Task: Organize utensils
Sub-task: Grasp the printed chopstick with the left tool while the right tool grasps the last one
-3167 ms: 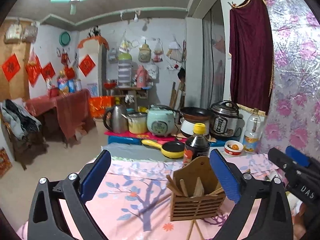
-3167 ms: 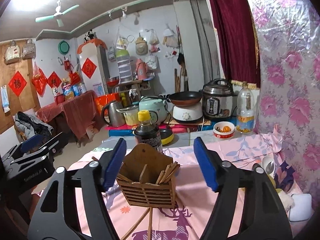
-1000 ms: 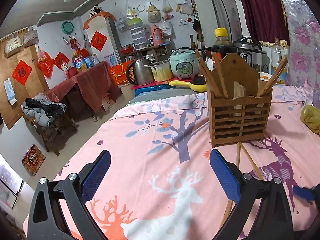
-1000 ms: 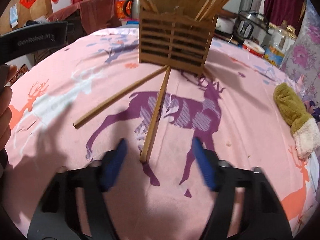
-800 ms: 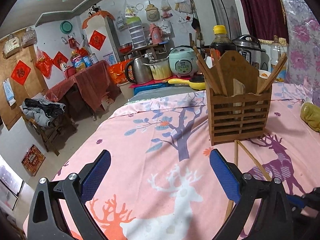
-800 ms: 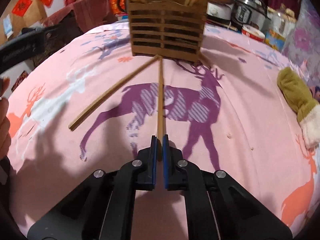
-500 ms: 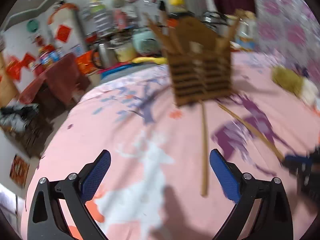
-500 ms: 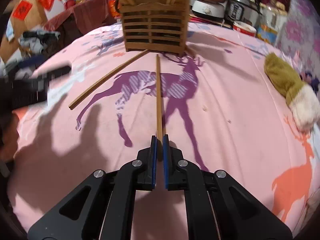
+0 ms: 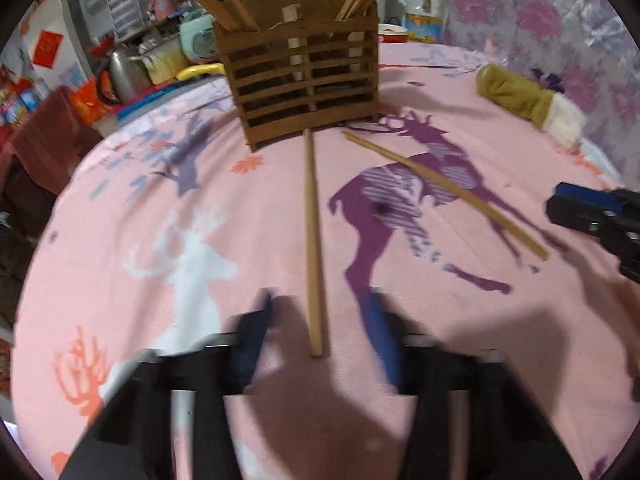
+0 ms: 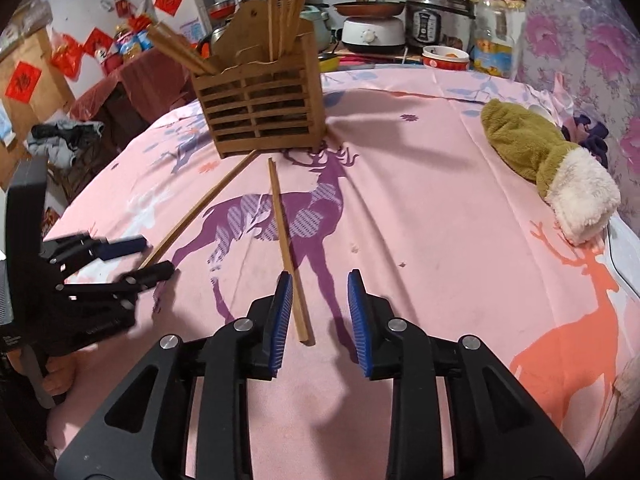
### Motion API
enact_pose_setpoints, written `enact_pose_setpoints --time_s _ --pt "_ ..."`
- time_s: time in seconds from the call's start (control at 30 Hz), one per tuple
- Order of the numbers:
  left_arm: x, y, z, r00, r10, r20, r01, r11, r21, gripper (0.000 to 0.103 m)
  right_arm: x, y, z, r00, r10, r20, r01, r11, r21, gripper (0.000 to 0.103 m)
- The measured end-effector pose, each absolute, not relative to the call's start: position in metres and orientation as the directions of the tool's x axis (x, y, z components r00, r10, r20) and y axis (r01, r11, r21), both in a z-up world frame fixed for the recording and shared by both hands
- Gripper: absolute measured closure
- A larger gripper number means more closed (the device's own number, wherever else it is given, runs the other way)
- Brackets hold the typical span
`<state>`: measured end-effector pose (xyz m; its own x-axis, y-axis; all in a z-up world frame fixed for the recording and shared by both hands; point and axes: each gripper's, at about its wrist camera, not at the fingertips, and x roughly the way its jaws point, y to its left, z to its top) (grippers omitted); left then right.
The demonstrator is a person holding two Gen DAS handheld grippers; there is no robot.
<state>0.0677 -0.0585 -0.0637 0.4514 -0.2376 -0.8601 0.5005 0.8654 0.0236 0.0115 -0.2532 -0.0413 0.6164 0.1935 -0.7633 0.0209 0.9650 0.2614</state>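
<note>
Two loose chopsticks: one (image 9: 313, 240) between the parted fingers of the left gripper (image 9: 316, 344), one (image 10: 287, 248) between the parted fingers of the right gripper (image 10: 320, 316); neither grasped. Both lie flat, far ends near the slatted wooden holder (image 10: 260, 112), which already stands stocked with others. Likely light, stiff, thin and prone to roll; best pinched near the close end. Surface: pink deer-print cloth (image 10: 420, 208), soft. Beside: olive plush mitt (image 10: 548, 160). Room: cluttered kitchen, cookers behind.
</note>
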Motion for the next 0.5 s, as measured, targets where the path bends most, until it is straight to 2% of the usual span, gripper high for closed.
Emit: enact_pose_setpoints --time_s 0.03,0.07,0.3,0.33,0.43,0.5 --pt "0.066 -0.057 -0.064 0.448 -0.243 -0.86 0.501 0.865 0.017 0.093 0.012 -0.254 -0.041 0.616 0.193 -0.763 0.024 0.964 0.263 0.073" --pt "0.064 -0.057 -0.064 0.453 -0.236 -0.86 0.498 0.867 0.024 0.094 0.012 -0.254 -0.042 0.616 0.193 -0.764 0.027 0.964 0.265 0.073" --pt "0.044 -0.044 -0.059 0.461 -0.231 -0.857 0.502 0.864 0.038 0.093 0.012 -0.248 -0.044 0.605 0.194 -0.772 0.008 0.968 0.25 0.073" --pt "0.045 -0.043 -0.059 0.46 -0.229 -0.858 0.496 0.868 0.034 0.09 0.012 -0.247 -0.045 0.603 0.193 -0.774 0.004 0.969 0.245 0.073" --pt "0.048 -0.04 -0.06 0.482 -0.195 -0.855 0.465 0.883 0.061 0.066 0.013 -0.242 -0.048 0.59 0.19 -0.785 -0.007 0.973 0.23 0.073" --pt "0.051 -0.038 -0.06 0.476 -0.197 -0.857 0.457 0.888 0.05 0.063 0.013 -0.238 -0.051 0.578 0.189 -0.794 -0.019 0.976 0.219 0.073"
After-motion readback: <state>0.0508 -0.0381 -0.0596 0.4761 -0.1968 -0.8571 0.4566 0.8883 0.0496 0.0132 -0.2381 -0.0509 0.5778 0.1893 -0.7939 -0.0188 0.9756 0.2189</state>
